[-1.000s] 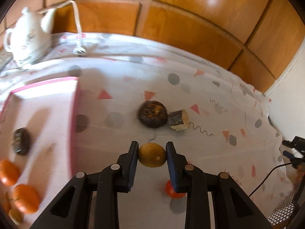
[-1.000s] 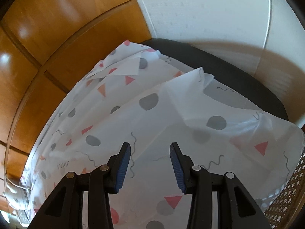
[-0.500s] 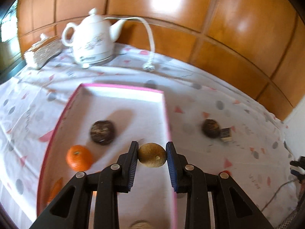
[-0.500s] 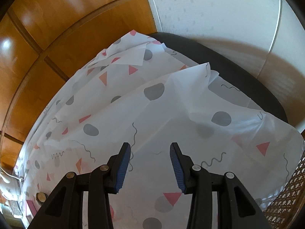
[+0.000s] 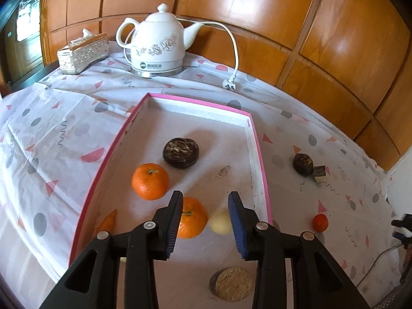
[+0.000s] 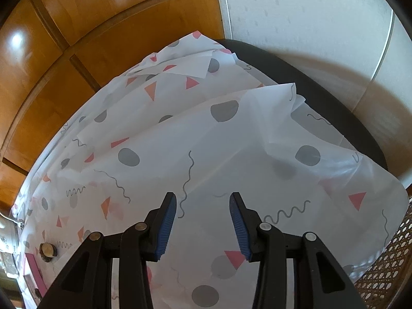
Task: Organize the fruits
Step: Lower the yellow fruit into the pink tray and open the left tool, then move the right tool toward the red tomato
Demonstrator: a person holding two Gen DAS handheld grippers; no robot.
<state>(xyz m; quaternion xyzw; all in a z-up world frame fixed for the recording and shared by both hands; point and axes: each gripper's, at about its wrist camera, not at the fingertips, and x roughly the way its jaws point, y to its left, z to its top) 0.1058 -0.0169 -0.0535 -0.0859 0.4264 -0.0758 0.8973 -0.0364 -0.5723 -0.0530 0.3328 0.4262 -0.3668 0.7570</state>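
My left gripper [image 5: 204, 215] is open above the near right part of the pink-rimmed white tray [image 5: 255, 139]. A blurred yellowish fruit [image 5: 220, 221] sits just below its jaws, free of them. In the tray lie two oranges [image 5: 150, 181] [image 5: 191, 217], a dark brown fruit [image 5: 181, 152], an orange piece [image 5: 108, 221] by the left wall and a tan round fruit [image 5: 231, 283] at the near end. On the cloth to the right lie another dark fruit [image 5: 303, 164] and a small red fruit [image 5: 320, 222]. My right gripper [image 6: 203, 215] is open and empty over bare cloth.
A white kettle [image 5: 157, 43] with cord and plug [image 5: 230, 84] and a silver tissue box [image 5: 83, 51] stand at the back. A small wood block [image 5: 319, 173] lies beside the dark fruit on the cloth; it also shows in the right wrist view [image 6: 48, 250]. Wooden wall panels [image 5: 257, 13] lie behind.
My left gripper carried the yellowish fruit from the cloth leftward over the tray, then opened and let it go. My right gripper stayed open, shifting only slightly.
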